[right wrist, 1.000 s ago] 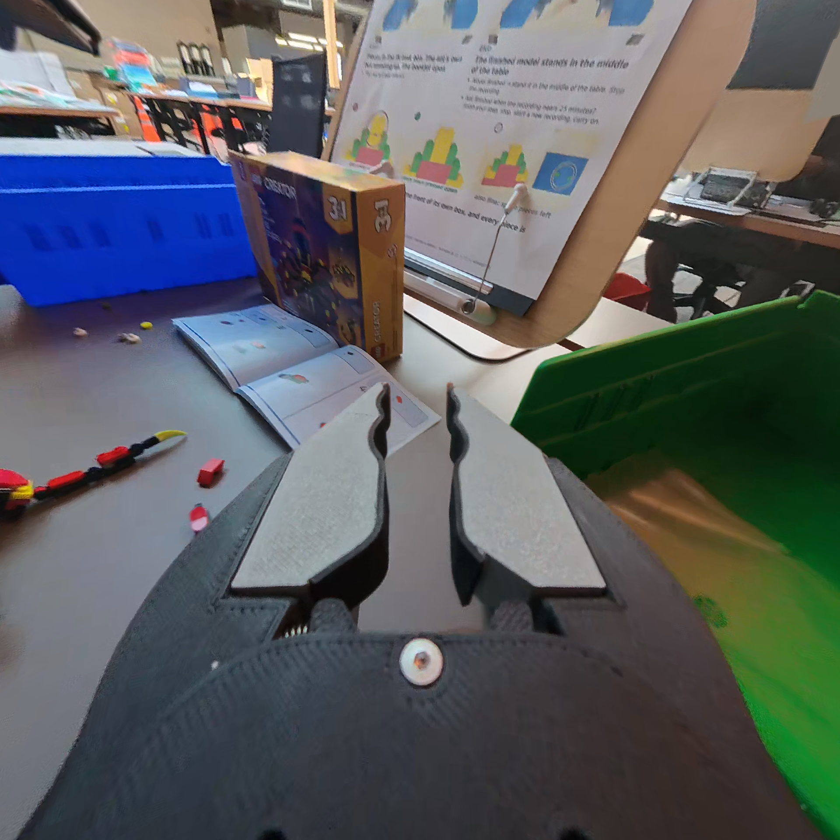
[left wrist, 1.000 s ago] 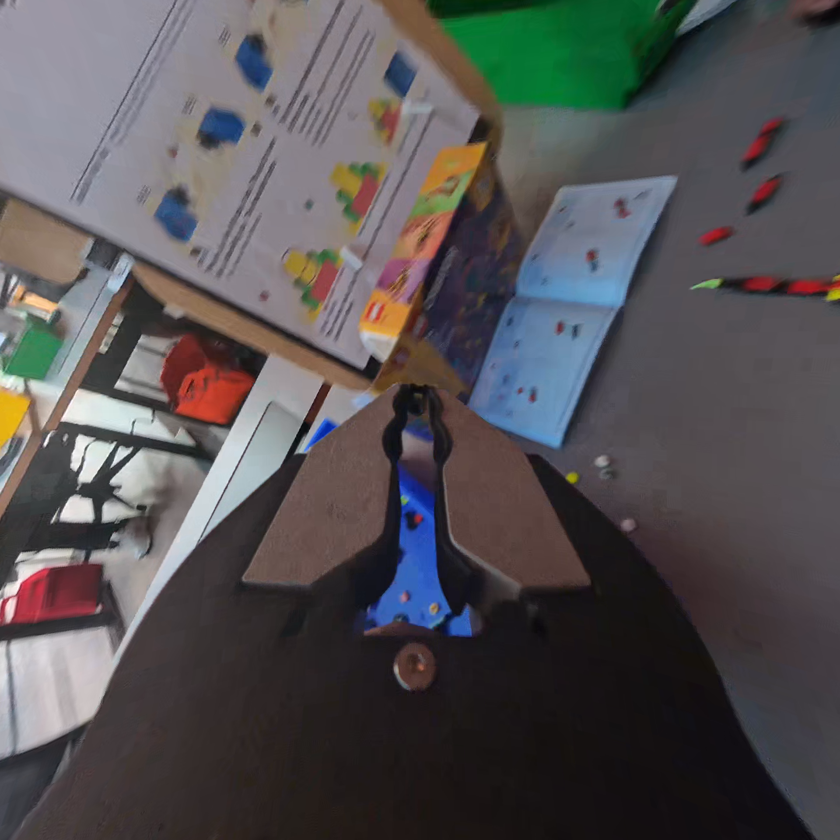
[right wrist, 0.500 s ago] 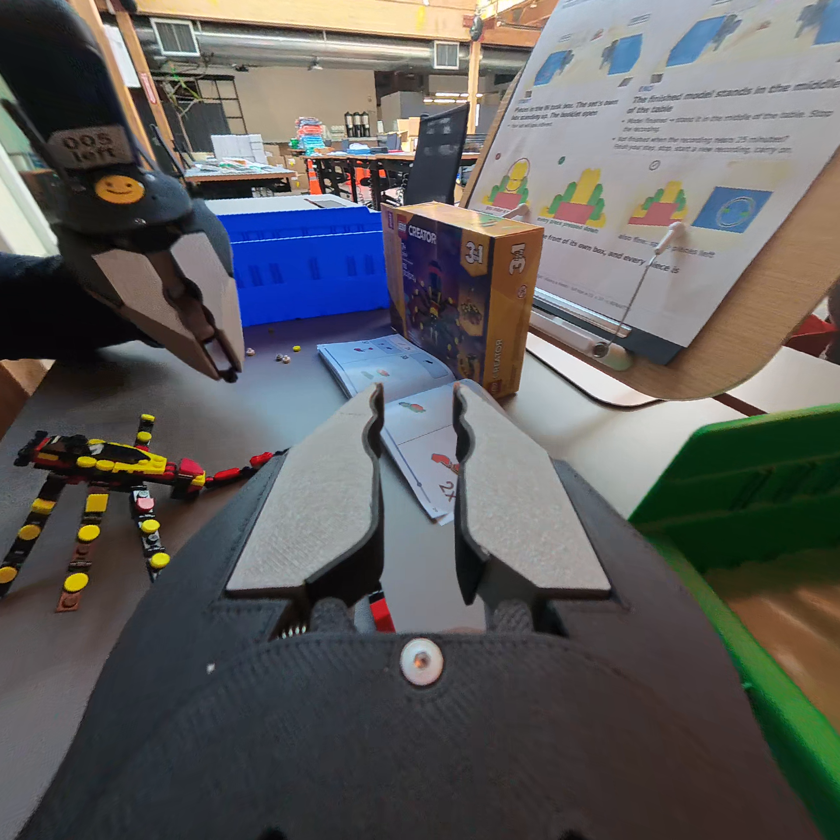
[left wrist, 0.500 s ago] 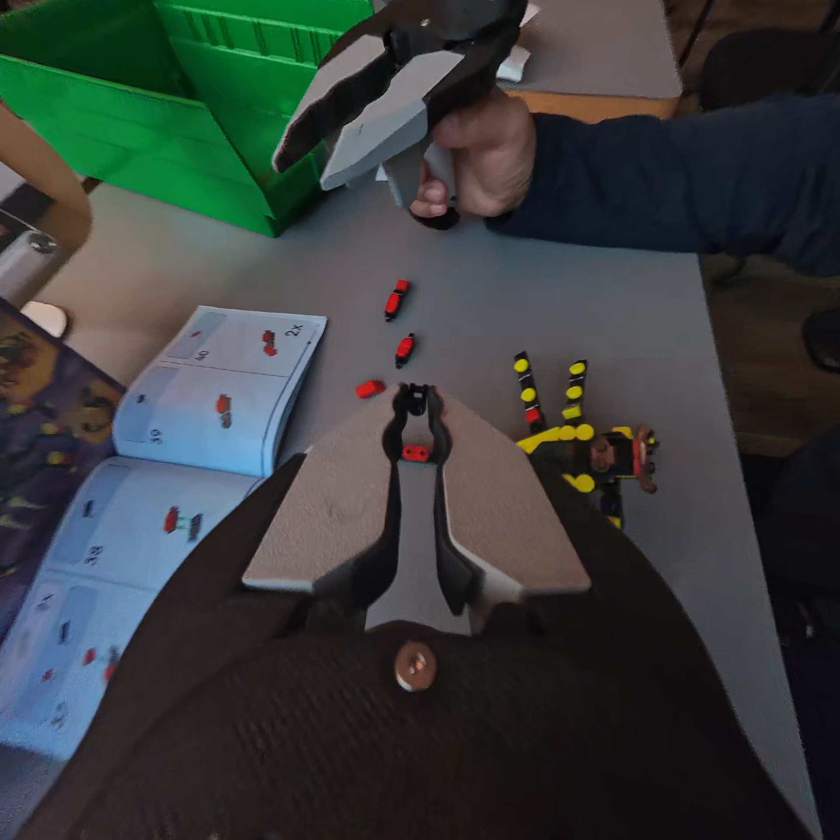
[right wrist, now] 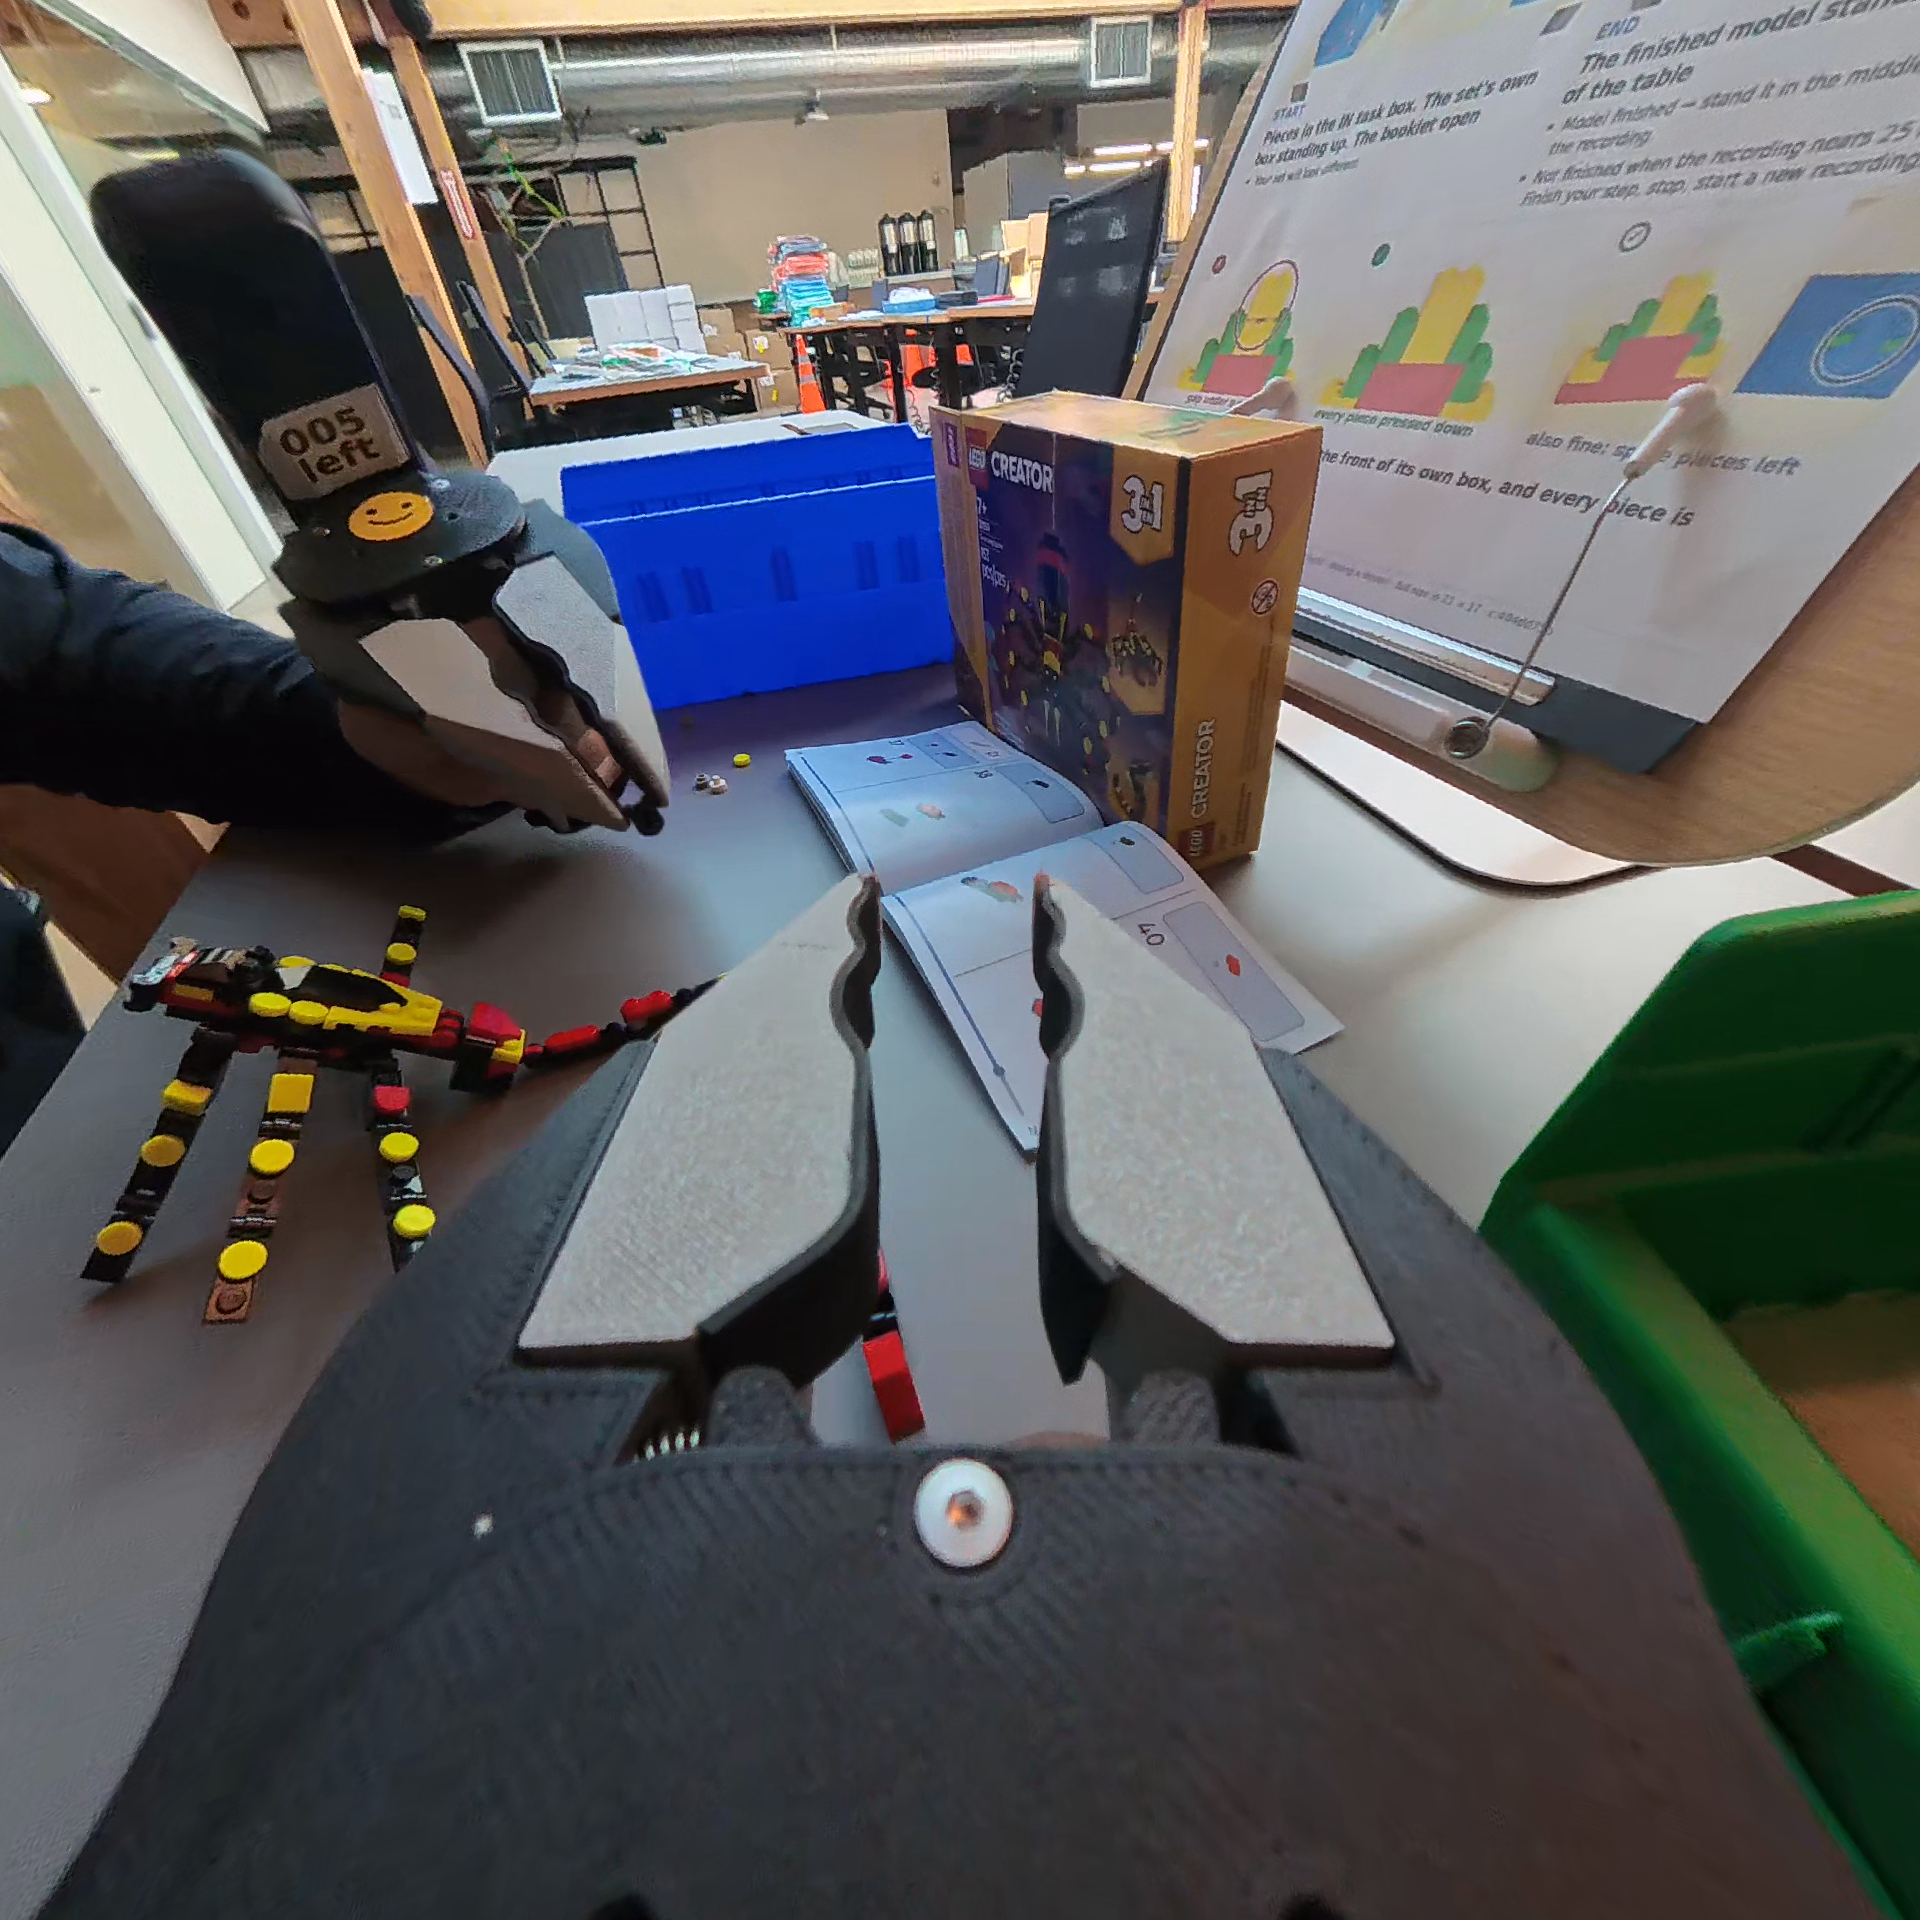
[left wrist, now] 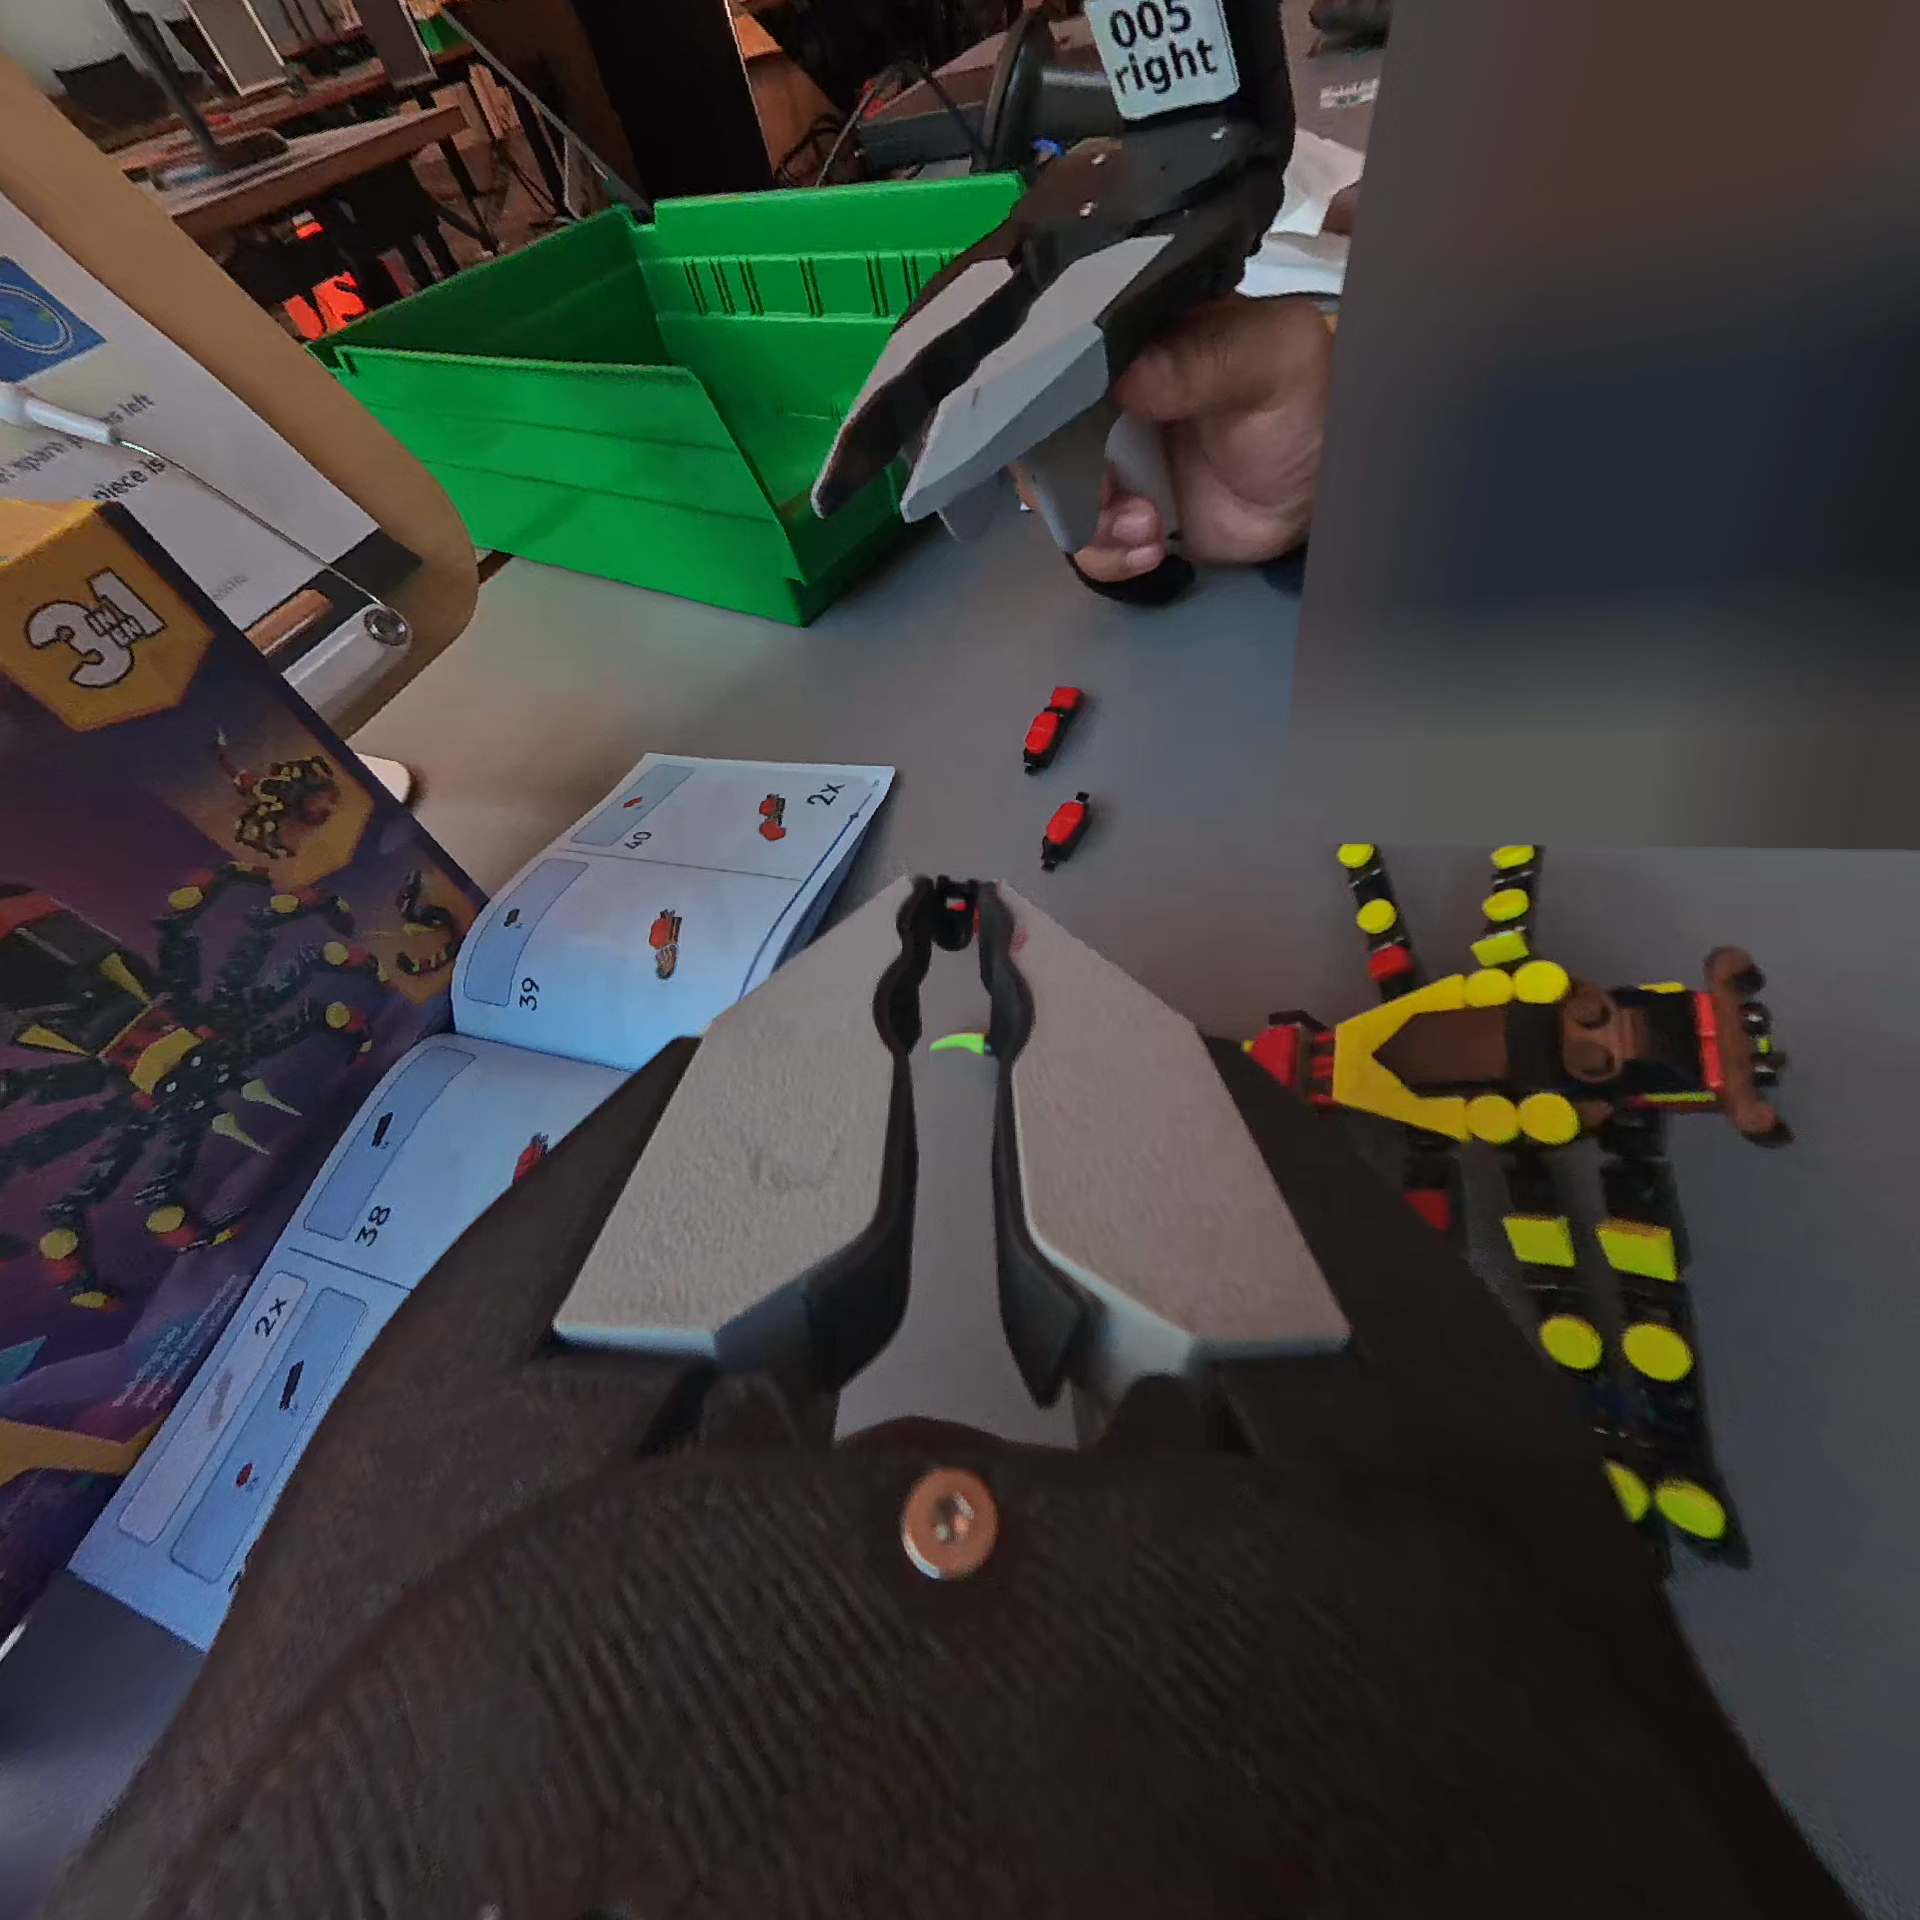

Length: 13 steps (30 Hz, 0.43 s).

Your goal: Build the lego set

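Note:
My left gripper [left wrist: 951, 914] is shut on a small black piece [left wrist: 948, 920] at its tips, held over the grey table near the open booklet [left wrist: 665, 914]. It also shows in the right wrist view [right wrist: 644, 816]. The black, yellow and red model [left wrist: 1507, 1049] lies to its right, also seen in the right wrist view [right wrist: 312, 1008], with a red segmented tail [right wrist: 623, 1023]. Two small red pieces [left wrist: 1049, 727] [left wrist: 1065, 826] lie ahead. My right gripper [right wrist: 956, 904] is open and empty, held above the table by the green bin [left wrist: 644, 416].
The set's box [right wrist: 1122, 623] stands behind the booklet [right wrist: 1039, 883]. A blue bin [right wrist: 769, 561] is at the back, an instruction board [right wrist: 1610, 364] on the right. The green bin's wall [right wrist: 1714, 1143] is close on the right. A few tiny loose pieces [right wrist: 717, 779] lie near the blue bin. My hands' fingertips stand some 12 cm from each other.
My left gripper swung from facing the board and box to over the table by the model, still gripping the black piece. The right gripper turned left, so the left gripper and model came into view.

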Available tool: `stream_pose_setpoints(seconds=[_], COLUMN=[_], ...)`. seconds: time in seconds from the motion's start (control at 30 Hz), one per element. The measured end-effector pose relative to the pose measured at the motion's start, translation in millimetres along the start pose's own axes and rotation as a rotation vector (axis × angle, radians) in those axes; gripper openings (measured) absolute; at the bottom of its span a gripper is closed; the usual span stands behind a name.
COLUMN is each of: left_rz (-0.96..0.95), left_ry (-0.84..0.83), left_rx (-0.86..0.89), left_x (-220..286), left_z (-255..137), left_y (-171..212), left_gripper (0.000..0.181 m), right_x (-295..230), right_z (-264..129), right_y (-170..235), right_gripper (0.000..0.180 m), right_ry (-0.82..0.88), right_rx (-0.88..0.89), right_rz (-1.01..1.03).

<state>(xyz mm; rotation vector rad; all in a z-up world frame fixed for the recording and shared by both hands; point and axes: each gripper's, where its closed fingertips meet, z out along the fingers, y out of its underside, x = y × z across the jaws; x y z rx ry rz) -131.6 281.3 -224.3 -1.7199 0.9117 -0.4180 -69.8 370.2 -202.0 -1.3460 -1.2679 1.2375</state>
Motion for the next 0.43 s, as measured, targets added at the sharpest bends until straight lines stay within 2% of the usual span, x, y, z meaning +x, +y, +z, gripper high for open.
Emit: stream_pose_setpoints(seconds=[0.1, 0.23, 0.33, 0.43], left_rz=[0.001, -0.046, -0.181, -0.404], left_ry=[-0.002, 0.112, 0.282, 0.596], left_rx=[-0.014, 0.052, 0.21, 0.442], left_x=[-0.4, 15.0, 28.2, 43.2], left_z=[2.7, 2.4, -10.8, -41.3], left_y=[5.8, -2.9, -32.2, -73.2], left_gripper=[0.006, 0.006, 0.006, 0.006], right_x=[0.9, 7.5, 10.2, 7.2], right_z=[-0.5, -6.9, -11.2, -10.1], right_y=[1.8, -1.6, -6.5, -5.8], right_gripper=[0.027, 0.027, 0.028, 0.028], right_ry=[-0.016, -0.025, -0.032, -0.049], right_rx=[-0.008, 0.022, 0.059, 0.052], right_rz=[0.008, 0.046, 0.077, 0.075])
